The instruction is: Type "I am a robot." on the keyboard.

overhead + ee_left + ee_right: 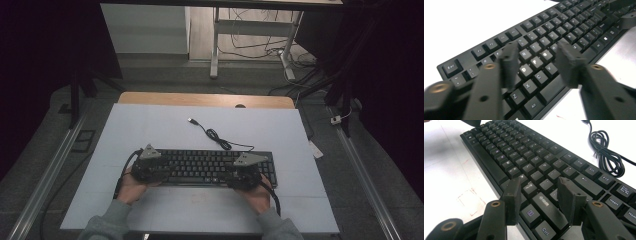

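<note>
A black keyboard [200,165] lies flat on the white mat [150,130], near the person's edge. My left gripper [152,171] hovers over its left end. In the left gripper view the jaws [537,50] stand apart above the D, F and G keys of the keyboard [544,27], with nothing between them. My right gripper [244,174] is over the right end. Its jaws [539,182] are also apart, just above the keys beside the right shift on the keyboard [524,150]. The keyboard's black cable [217,136] coils behind it and ends in a loose USB plug [191,120].
The coiled cable [606,152] lies close behind the function keys. A wooden table edge [205,99] shows beyond the mat. Farther off stand white desk legs [215,50] and floor cables [300,65]. Metal rails [370,185] run along both sides.
</note>
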`<action>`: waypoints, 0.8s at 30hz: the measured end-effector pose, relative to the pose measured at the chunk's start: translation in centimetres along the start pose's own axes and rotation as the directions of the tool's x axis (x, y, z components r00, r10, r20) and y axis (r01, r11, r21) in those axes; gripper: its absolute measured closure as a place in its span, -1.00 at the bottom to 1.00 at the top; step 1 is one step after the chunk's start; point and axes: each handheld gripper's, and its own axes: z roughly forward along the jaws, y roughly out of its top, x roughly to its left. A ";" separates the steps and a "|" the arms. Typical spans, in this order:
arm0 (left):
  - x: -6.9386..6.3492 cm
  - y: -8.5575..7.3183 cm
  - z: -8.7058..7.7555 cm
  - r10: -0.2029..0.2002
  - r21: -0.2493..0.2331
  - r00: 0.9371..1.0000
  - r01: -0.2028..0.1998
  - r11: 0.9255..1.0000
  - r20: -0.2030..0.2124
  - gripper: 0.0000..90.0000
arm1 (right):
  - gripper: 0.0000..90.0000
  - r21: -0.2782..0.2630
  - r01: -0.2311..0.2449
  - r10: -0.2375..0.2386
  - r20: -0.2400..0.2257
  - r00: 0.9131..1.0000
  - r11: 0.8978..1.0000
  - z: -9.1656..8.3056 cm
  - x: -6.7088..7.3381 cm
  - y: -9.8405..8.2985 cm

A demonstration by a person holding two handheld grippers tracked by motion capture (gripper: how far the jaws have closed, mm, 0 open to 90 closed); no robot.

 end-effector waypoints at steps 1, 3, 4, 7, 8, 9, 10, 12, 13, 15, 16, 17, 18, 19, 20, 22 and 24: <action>-0.1 0.0 0.0 0.006 -0.005 1.000 -0.006 1.000 0.000 0.33 | 0.21 0.000 0.001 -0.001 0.001 1.000 1.000 0.0 0.0 0.0; -0.3 0.1 0.2 0.015 -0.001 1.000 -0.015 1.000 0.008 0.52 | 0.21 0.000 0.001 -0.001 0.002 1.000 1.000 0.0 0.0 0.0; -0.5 0.1 0.3 0.020 0.004 1.000 -0.020 1.000 0.013 0.62 | 0.21 -0.002 0.001 -0.001 0.000 1.000 1.000 0.0 0.0 0.0; -0.9 0.3 0.7 0.033 0.019 0.999 -0.034 0.999 0.034 0.89 | 0.21 -0.007 -0.002 0.002 -0.002 1.000 1.000 0.0 -0.1 0.0; -1.0 0.4 0.9 0.041 0.025 0.998 -0.042 0.999 0.042 0.96 | 0.21 -0.008 -0.002 0.002 -0.002 1.000 1.000 0.0 -0.1 0.0; -1.2 0.4 1.0 0.049 0.032 0.998 -0.050 0.998 0.048 0.96 | 0.21 -0.008 -0.001 0.001 -0.001 1.000 1.000 0.0 -0.1 0.0; -1.4 0.5 1.1 0.051 0.036 0.997 -0.053 0.998 0.053 0.97 | 0.21 -0.008 0.000 0.000 -0.001 1.000 1.000 0.0 -0.1 0.0; -1.7 0.6 1.5 0.064 0.048 0.996 -0.067 0.997 0.059 0.97 | 0.21 -0.007 0.000 0.000 -0.002 1.000 1.000 0.0 -0.1 0.0; -1.8 0.6 1.7 0.066 0.052 0.996 -0.070 0.996 0.062 0.97 | 0.21 -0.003 0.002 -0.002 0.000 1.000 1.000 0.0 -0.1 0.0; -2.0 0.6 1.9 0.071 0.058 0.995 -0.075 0.995 0.065 0.97 | 0.21 -0.001 0.003 -0.003 0.002 1.000 1.000 0.0 0.0 0.0; -2.1 0.6 2.1 0.070 0.062 0.995 -0.074 0.995 0.065 0.97 | 0.21 -0.001 0.002 -0.002 0.002 1.000 1.000 0.0 0.0 0.0; -2.2 0.6 2.2 0.073 0.064 0.995 -0.077 0.995 0.064 0.97 | 0.21 -0.003 0.003 -0.003 0.007 1.000 1.000 0.0 0.0 0.0; -2.2 0.6 2.3 0.076 0.067 0.995 -0.080 0.995 0.065 0.97 | 0.21 -0.005 0.001 -0.001 -0.002 1.000 1.000 0.0 0.0 0.0; -2.3 0.6 2.4 0.073 0.070 0.995 -0.077 0.995 0.064 0.97 | 0.21 -0.005 0.000 0.000 -0.002 1.000 1.000 0.0 -0.1 0.0; -2.3 0.6 2.5 0.073 0.071 0.995 -0.078 0.994 0.063 0.97 | 0.21 -0.005 0.000 0.000 -0.001 1.000 1.000 0.0 -0.1 0.0; -2.4 0.6 2.6 0.074 0.076 0.995 -0.079 0.994 0.063 0.97 | 0.21 -0.005 0.000 0.000 -0.001 1.000 1.000 0.0 -0.1 0.0; -2.4 0.6 2.7 0.074 0.080 0.995 -0.079 0.994 0.062 0.97 | 0.21 -0.004 0.001 -0.001 -0.002 1.000 1.000 0.0 -0.1 0.0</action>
